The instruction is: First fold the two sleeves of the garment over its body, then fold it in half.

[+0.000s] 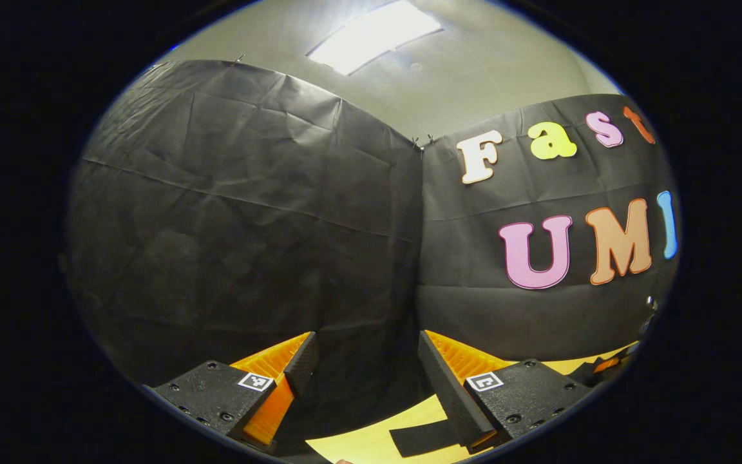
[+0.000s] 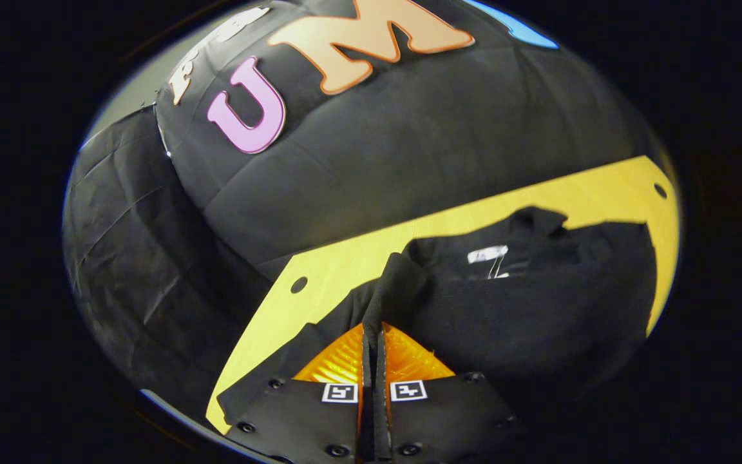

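A black garment (image 2: 525, 309) with a white neck label (image 2: 487, 254) lies spread on the yellow table (image 2: 577, 193) in the right gripper view. My right gripper (image 2: 374, 332) is shut on a fold of its black sleeve (image 2: 397, 283), which stands up from the fingertips above the garment's left side. In the left gripper view my left gripper (image 1: 366, 348) is open with nothing between its fingers. It is raised and faces the booth wall. A dark strip (image 1: 419, 438), perhaps the garment's edge, lies on the table (image 1: 371, 444) below it.
Black cloth walls (image 1: 242, 212) close the booth behind and to the left of the table. The table's left corner (image 2: 261, 335) and far edge show bare yellow wood with small round holes (image 2: 298, 284). A ceiling light (image 1: 371, 35) is overhead.
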Tool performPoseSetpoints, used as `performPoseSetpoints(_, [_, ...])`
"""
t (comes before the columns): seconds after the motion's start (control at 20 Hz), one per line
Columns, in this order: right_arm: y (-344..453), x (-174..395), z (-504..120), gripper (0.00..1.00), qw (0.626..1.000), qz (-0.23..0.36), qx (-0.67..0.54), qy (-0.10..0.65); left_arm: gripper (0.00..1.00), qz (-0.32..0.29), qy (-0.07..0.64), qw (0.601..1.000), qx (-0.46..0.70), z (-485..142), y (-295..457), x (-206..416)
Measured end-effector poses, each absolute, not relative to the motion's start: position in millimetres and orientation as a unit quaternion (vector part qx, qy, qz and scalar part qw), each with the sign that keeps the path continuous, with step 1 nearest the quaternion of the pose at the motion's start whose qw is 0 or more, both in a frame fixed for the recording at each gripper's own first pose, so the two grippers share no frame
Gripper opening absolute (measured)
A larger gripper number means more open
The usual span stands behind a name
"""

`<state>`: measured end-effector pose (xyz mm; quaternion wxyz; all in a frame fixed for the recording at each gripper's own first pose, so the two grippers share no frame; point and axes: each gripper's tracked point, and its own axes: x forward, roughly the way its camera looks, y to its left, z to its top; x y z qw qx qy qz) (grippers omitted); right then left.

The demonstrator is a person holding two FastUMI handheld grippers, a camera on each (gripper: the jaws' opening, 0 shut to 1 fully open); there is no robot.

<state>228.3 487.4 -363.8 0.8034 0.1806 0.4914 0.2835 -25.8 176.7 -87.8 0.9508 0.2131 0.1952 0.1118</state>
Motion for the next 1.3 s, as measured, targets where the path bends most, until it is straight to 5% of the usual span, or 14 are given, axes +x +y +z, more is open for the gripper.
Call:
performPoseSetpoints(0.3, [510.2,197.9,-392.6,0.1,0.761,0.313,0.219,0.524,0.92,0.113,0.205,0.954,0.187,-102.3,172.5,-27.9])
performPoseSetpoints(0.4, [514.7,194.2,-385.5,0.63,0.751,0.327,0.232,0.524,0.93,0.112,0.212,0.953,0.185,-109.4,170.8,-31.5])
performPoseSetpoints(0.45, [517.4,193.6,-379.3,0.57,0.748,0.332,0.237,0.523,0.93,0.11,0.218,0.952,0.182,-115.2,168.5,-33.1])
performPoseSetpoints(0.55, [510.0,197.8,-365.6,1.0,0.747,0.339,0.245,0.517,0.92,0.1,0.233,0.952,0.172,-132.4,162.2,-35.9])
performPoseSetpoints(0.8, [465.1,220.8,-301.2,0.98,0.779,0.335,0.251,0.466,0.92,0.066,0.3,0.939,0.151,-211.5,154.2,-51.3])
performPoseSetpoints(1.05, [378.6,215.8,-222.9,0.98,0.837,0.314,0.222,0.39,0.93,0.053,0.432,0.889,0.139,-323.9,168.4,-103.0])
performPoseSetpoints(1.3, [315.8,197.8,-197.4,0.98,0.854,0.271,0.24,0.375,0.94,0.045,0.512,0.844,0.156,-389.2,187.9,-145.7])
